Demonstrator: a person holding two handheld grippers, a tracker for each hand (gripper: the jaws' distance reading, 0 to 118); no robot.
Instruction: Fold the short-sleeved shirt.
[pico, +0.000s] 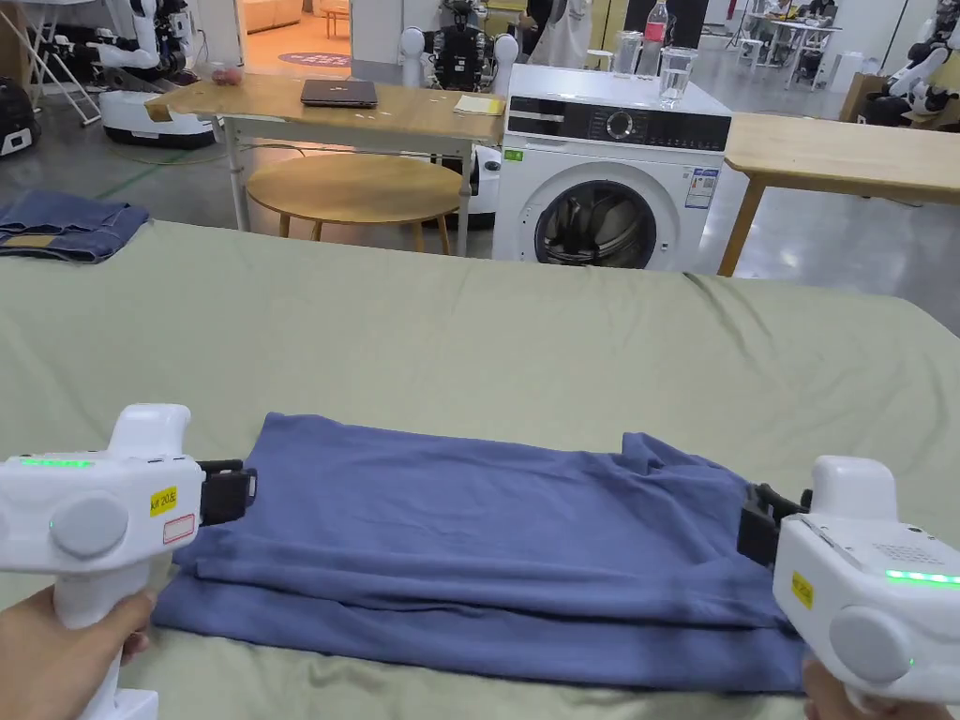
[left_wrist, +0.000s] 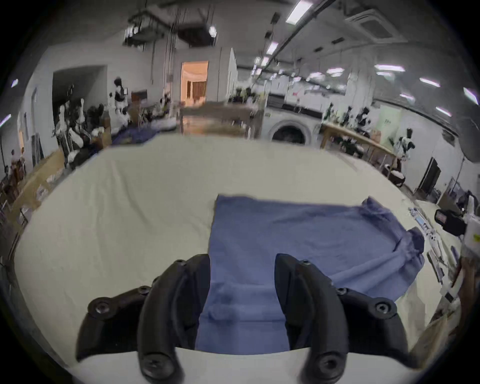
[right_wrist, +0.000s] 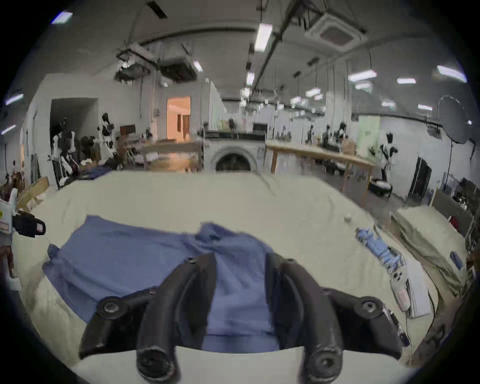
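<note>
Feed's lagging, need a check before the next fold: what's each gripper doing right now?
Left gripper: open, jaws apart over the left edge of the blue shirt, holding nothing.
Right gripper: open, above the shirt's right end, holding nothing.

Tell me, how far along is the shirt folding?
Partly done: the blue shirt already lies on the green sheet as a long layered band. In hand: the left gripper and right gripper sit open, one at each end. Left: probably folding the ends across into a compact stack.
</note>
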